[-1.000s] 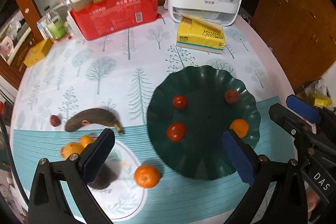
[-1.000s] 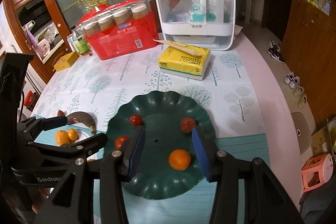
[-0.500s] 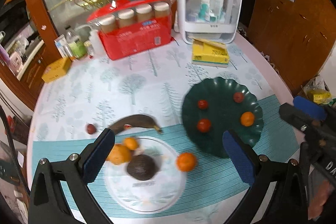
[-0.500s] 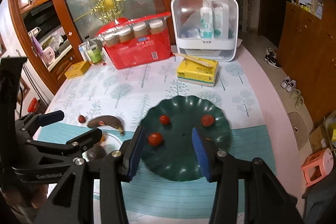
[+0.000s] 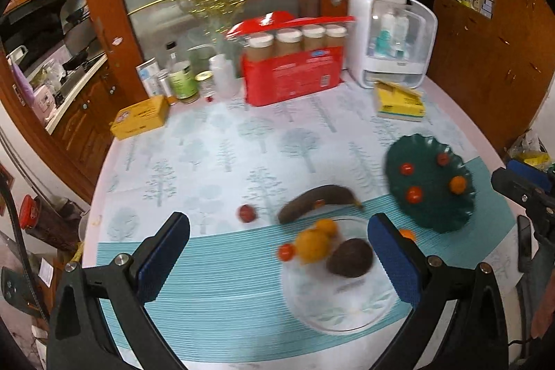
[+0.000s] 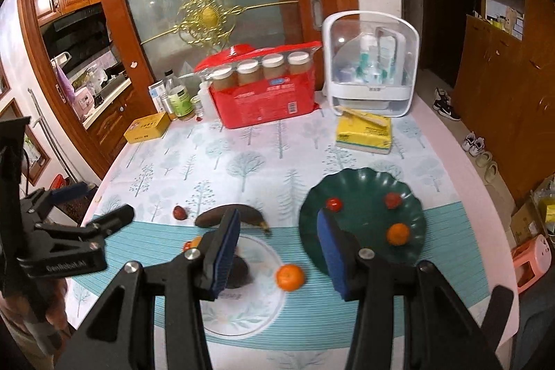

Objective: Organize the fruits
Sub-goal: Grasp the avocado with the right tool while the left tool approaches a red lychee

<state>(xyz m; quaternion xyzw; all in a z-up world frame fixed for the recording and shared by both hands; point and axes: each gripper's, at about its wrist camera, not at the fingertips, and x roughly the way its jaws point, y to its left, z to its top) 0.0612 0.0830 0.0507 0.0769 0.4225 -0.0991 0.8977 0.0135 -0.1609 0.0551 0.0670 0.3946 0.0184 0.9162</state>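
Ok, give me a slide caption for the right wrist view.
Open hand-held gripper above a table with a green plate of small fruit and a loose orange.

My left gripper (image 5: 277, 252) is black plastic, with two angular arms ending in fingers (image 5: 163, 255) faced with ribbed blue pads and a silver screw at each joint. My right gripper (image 6: 277, 255) matches it: black frame, blue pads, silver screws. White lettering marks the black housing.

Two plates (image 6: 360, 182) (image 6: 263, 307), one banana (image 6: 215, 216), one avocado (image 5: 349, 257), four oranges (image 6: 290, 277), five small red fruits (image 6: 179, 212).
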